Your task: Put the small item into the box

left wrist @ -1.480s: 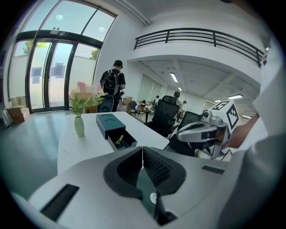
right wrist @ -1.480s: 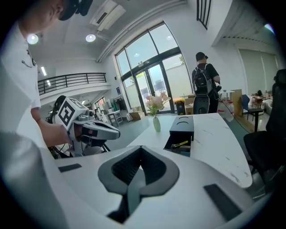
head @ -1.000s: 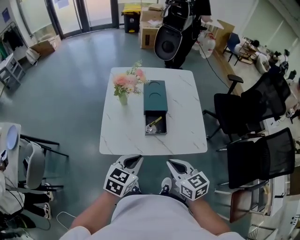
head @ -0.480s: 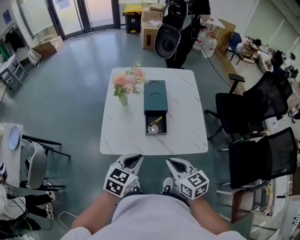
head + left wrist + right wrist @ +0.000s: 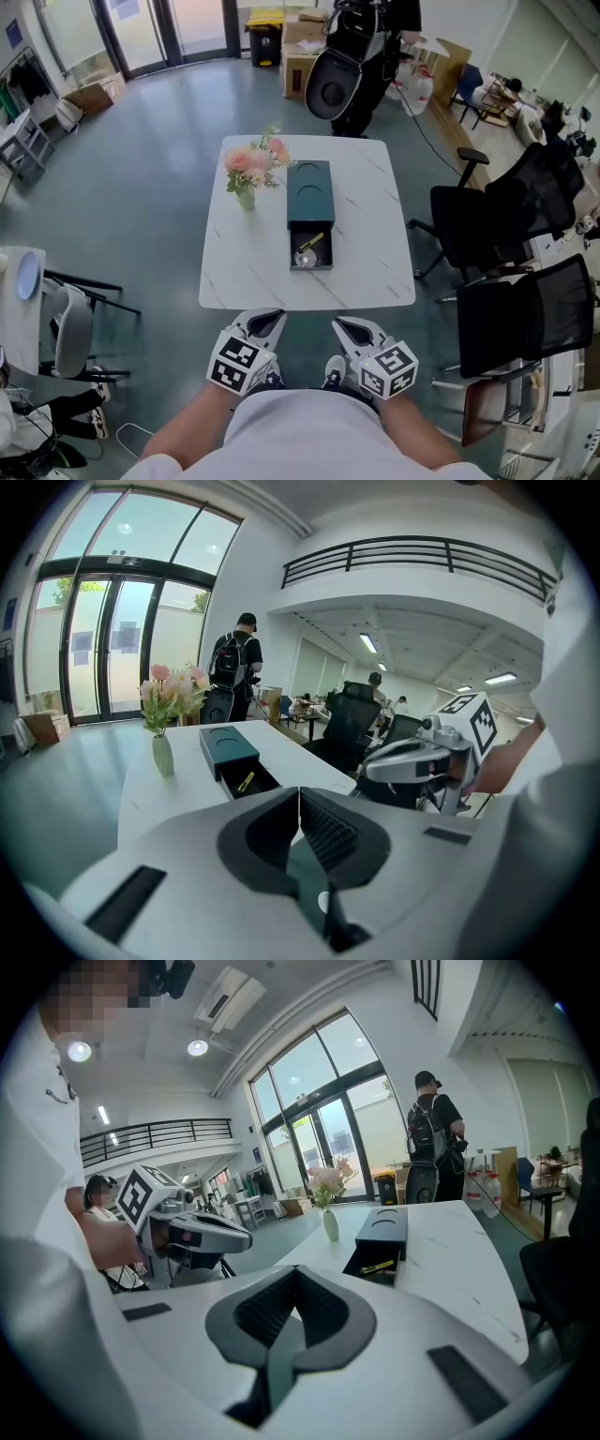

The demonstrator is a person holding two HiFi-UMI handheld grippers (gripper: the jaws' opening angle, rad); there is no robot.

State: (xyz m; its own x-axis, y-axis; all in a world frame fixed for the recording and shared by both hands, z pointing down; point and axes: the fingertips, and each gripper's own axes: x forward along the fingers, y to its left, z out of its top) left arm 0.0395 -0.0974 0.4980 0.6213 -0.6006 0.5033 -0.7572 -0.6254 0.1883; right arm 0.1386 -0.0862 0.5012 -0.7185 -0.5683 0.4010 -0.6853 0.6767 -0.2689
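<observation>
The left gripper (image 5: pixel 270 317) and right gripper (image 5: pixel 343 325) are held low at the person's waist, just short of the white marble table (image 5: pixel 370 220). Straight ahead of them lies a dark green box (image 5: pixel 310 190), its drawer (image 5: pixel 310 260) open towards them. A flower vase (image 5: pixel 247 196) stands beyond the left gripper.

Glossy marble-look tbl top (image 5: pixel 361 216), matt smooth box (image 5: pixel 310 190), ribbed rubbery pads (image 5: pixel 328 832) on smooth plastic.

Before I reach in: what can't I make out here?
1. Head view: open drawer contents too small; a yellow piece and something shiny.
2. Left gripper view: the drawer's wall hides all but that piece.
3. Right gripper view: the right hand-held gripper hides the near part of the table.
</observation>
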